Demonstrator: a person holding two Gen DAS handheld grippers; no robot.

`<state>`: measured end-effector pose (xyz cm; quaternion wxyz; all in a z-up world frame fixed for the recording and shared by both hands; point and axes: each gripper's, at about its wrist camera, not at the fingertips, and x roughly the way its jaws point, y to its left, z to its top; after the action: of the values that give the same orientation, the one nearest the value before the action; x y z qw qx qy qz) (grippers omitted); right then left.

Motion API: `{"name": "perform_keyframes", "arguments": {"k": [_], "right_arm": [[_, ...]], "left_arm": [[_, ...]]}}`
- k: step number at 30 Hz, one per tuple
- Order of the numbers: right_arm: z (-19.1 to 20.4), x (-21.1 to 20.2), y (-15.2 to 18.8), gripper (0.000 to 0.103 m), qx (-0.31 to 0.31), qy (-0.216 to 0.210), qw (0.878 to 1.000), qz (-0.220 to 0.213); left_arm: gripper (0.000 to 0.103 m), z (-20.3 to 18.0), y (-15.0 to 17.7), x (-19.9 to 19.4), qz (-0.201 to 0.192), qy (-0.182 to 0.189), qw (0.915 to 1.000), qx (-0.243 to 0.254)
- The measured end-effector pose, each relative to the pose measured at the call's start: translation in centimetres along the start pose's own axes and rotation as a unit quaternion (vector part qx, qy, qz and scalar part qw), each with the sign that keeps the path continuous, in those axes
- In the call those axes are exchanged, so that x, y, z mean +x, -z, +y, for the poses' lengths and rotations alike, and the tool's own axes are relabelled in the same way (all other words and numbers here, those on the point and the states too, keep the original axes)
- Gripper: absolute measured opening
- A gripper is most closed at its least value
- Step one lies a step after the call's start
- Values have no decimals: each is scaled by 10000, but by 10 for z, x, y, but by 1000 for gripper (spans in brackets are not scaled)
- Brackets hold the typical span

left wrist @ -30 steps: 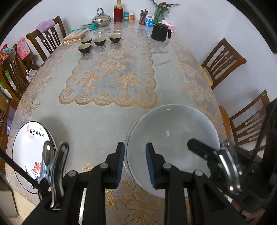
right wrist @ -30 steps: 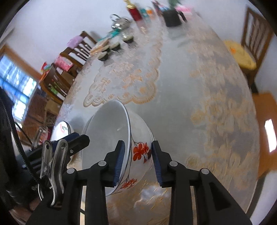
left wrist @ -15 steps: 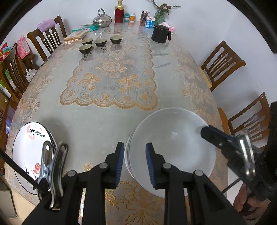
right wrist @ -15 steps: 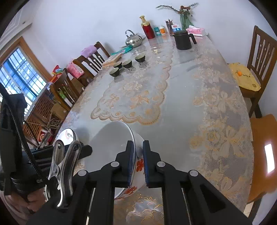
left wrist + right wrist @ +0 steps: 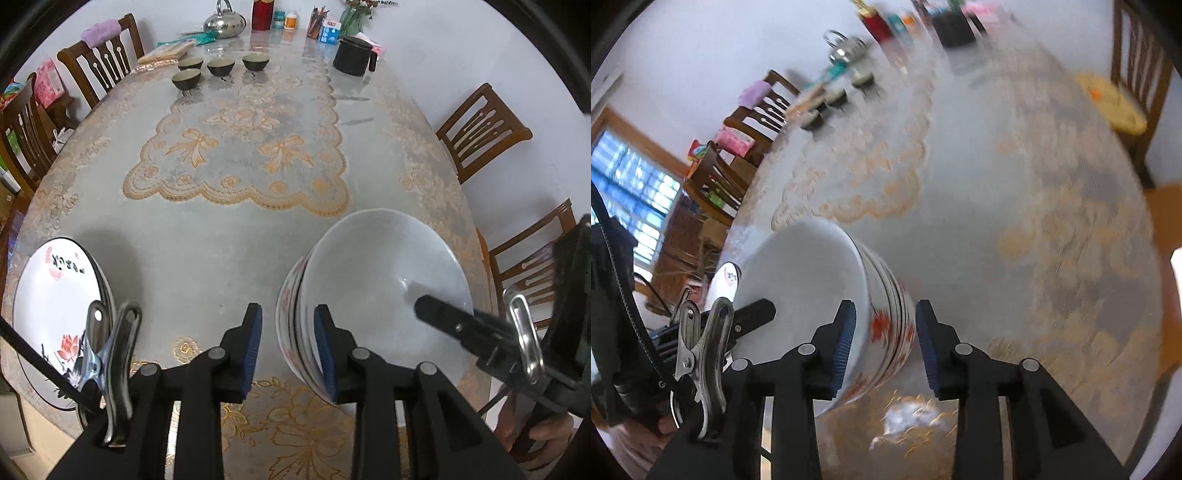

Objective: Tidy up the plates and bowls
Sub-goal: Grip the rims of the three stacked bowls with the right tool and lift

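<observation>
Already the large bowls [image 5: 373,295] are nested in one stack at the near edge of the table [image 5: 229,236], and the flower plates [image 5: 51,314] lie piled well apart on its left. The left gripper [image 5: 288,343] straddles the stack's rim, its jaws opening a little, pads not clearly pressing. The right gripper [image 5: 884,339] has just been opening around the opposite rim and stands apart from it. Four small dark bowls [image 5: 218,68] at the far end seem not yet gathered. A kettle [image 5: 224,23] and a black mug [image 5: 352,55] stand beyond them; nothing blocks the way.
</observation>
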<state>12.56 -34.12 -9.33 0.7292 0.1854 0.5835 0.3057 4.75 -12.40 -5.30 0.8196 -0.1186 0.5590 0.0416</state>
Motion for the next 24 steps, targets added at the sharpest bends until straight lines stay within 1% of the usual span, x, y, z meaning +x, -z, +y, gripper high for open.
{"name": "perform_keyframes", "arguments": {"k": [2,4,8,9,13,15,16,19,21,24], "right_arm": [[-7,6,-1,41,279,-161,9994,118],[-10,13,0,41,401,-227,9987,229],[-9,23,3,43,410,-128,9986,320],[-8,23,3,46,422,-137,9985,309],[-9,30,4,51,557,-165,9978,330],[-9,36,5,58,595,-233,9971,408],[-10,38,5,60,638,-263,9967,433],[-17,45,6,62,1034,-397,9930,411],[-21,49,8,66,1236,-519,9900,433],[-24,56,8,69,1475,-660,9859,426]], "left_arm": [[31,2,0,4,60,115,9999,-97],[32,5,1,9,110,240,9994,-206],[32,3,3,20,270,315,9990,-194],[35,3,3,22,272,363,9988,-200],[43,0,1,27,281,428,9986,-94],[47,-2,-1,30,281,490,9984,5],[47,-2,-3,31,299,535,9981,58],[48,2,-10,36,478,755,9959,108],[49,5,-14,39,557,900,9943,129],[51,8,-16,42,567,1112,9919,218]]}}
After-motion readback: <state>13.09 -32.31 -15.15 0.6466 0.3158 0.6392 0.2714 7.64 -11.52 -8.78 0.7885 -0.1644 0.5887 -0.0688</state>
